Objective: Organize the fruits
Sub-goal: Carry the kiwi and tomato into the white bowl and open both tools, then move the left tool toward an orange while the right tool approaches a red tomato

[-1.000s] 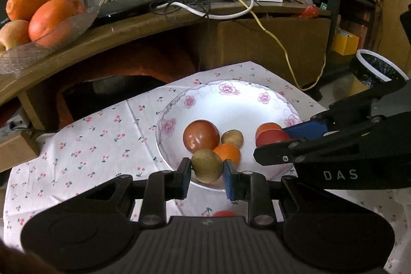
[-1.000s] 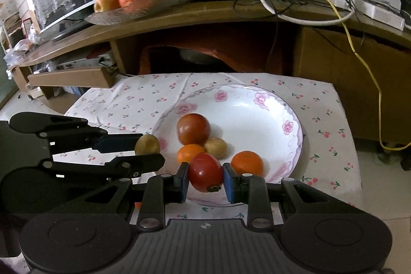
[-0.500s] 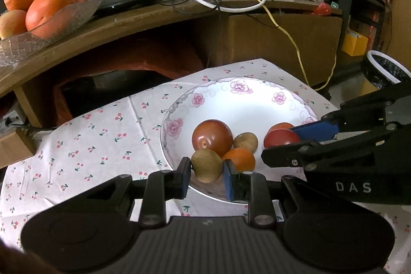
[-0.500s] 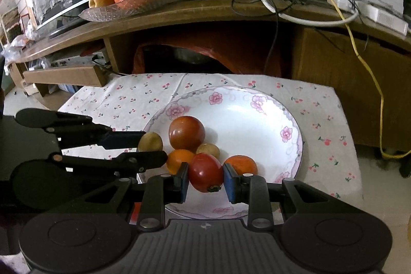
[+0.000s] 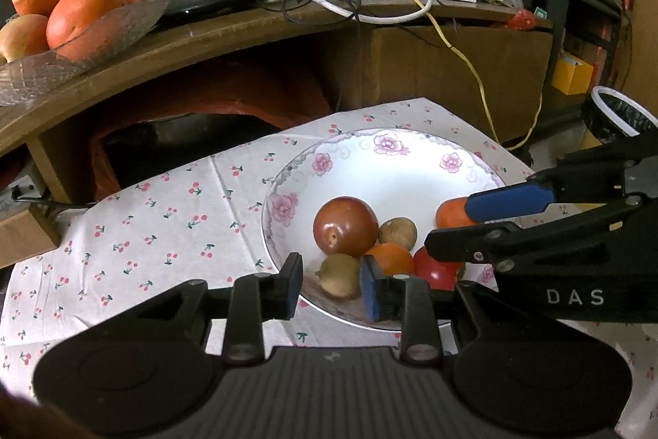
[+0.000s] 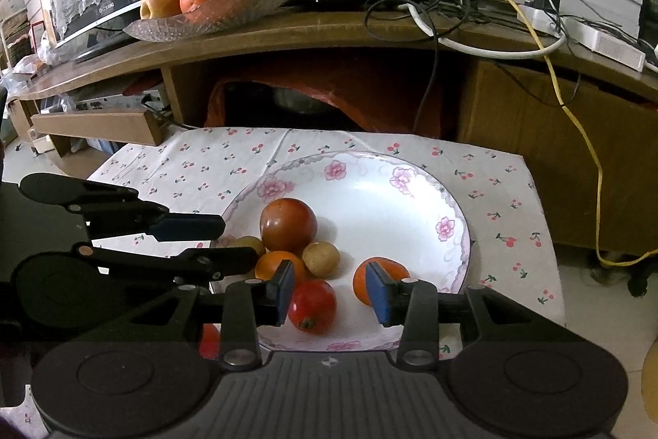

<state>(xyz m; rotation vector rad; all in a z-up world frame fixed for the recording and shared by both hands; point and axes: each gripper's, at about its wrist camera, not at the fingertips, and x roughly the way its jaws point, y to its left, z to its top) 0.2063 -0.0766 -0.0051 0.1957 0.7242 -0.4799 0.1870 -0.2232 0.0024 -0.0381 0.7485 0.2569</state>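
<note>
Floral plate [image 6: 448,208] holds fruit; left tongs [image 5: 331,284] and right tongs [image 6: 331,293] both gape, gripping nothing.

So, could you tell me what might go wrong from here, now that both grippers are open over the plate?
1. The red tomato lies near the plate rim beside the right gripper's left finger; a nudge on withdrawal could roll it off.
2. The kiwi sits between the left gripper's open fingers at the rim, so pulling back crookedly may drag it.
3. The two grippers are close and could collide.
</note>
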